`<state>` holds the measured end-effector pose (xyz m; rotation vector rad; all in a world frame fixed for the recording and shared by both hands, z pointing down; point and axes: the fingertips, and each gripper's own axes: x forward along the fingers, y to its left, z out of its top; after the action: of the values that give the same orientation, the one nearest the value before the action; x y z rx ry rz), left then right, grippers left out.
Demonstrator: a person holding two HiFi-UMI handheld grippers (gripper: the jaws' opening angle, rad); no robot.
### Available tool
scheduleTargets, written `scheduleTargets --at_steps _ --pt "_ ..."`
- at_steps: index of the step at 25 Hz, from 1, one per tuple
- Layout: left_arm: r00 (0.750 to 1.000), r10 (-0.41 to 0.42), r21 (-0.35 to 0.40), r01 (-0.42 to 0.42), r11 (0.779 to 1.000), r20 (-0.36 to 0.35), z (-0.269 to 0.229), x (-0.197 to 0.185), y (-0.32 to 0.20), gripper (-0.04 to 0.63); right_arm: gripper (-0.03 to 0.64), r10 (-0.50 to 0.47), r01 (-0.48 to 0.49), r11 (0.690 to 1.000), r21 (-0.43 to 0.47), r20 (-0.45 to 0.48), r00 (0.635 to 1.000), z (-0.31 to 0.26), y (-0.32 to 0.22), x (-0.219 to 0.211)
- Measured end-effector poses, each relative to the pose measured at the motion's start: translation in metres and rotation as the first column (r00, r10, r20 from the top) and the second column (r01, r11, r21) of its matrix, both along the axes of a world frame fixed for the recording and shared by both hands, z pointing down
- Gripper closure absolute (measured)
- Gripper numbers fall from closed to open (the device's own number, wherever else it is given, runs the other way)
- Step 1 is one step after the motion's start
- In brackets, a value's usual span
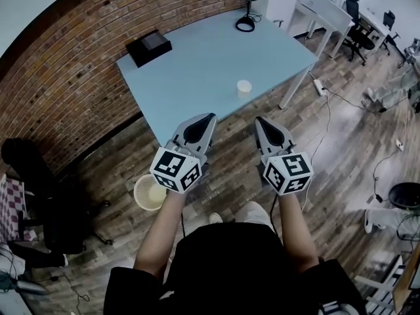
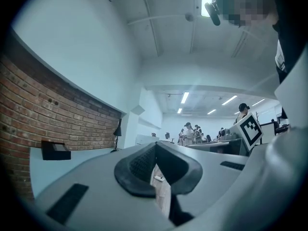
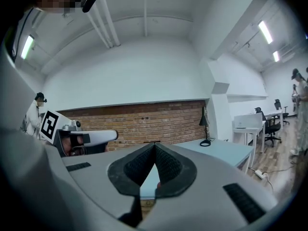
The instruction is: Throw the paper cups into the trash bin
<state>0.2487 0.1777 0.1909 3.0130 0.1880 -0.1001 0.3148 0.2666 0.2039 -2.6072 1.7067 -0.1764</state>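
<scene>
A single white paper cup stands upright on the light blue table, close to its front edge. On the wooden floor, beside my left forearm, sits the pale round trash bin; I cannot make out what is inside it. My left gripper is held level just short of the table edge, to the left of the cup, shut and empty. My right gripper is level beside it, below and slightly right of the cup, its jaws meeting at the tips with nothing between them. Neither gripper touches the cup.
A black box lies at the table's far left and a black desk lamp stands at its far corner. A black chair is to the left of the bin. A power strip and cables lie on the floor to the right.
</scene>
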Motion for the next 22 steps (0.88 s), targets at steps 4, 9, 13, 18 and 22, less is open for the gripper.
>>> scheduleTargets --at_steps 4,9,13,18,22 --pt "1.0 0.007 -0.009 -0.007 1.0 0.014 0.009 0.009 -0.006 0.586 0.612 0.026 -0.026 1.0 0.0 0.018 1.0 0.008 0.0 0.013" --pt "0.999 0.005 -0.011 -0.005 1.0 0.038 0.02 0.027 -0.01 0.586 0.612 0.029 -0.029 1.0 0.007 0.032 0.999 0.013 -0.006 0.033" --pt "0.999 -0.005 -0.025 0.006 1.0 0.043 0.023 0.048 -0.011 0.586 0.612 0.027 -0.028 0.999 0.019 0.032 0.999 0.007 -0.007 0.056" --pt "0.998 -0.004 -0.017 0.005 1.0 0.059 0.026 0.084 -0.014 0.586 0.612 0.022 -0.023 1.0 0.019 0.038 0.999 0.007 -0.01 0.094" --pt "0.998 0.0 -0.011 0.001 1.0 0.066 0.029 0.113 -0.013 0.586 0.612 0.019 -0.02 1.0 0.02 0.045 0.999 0.01 -0.011 0.123"
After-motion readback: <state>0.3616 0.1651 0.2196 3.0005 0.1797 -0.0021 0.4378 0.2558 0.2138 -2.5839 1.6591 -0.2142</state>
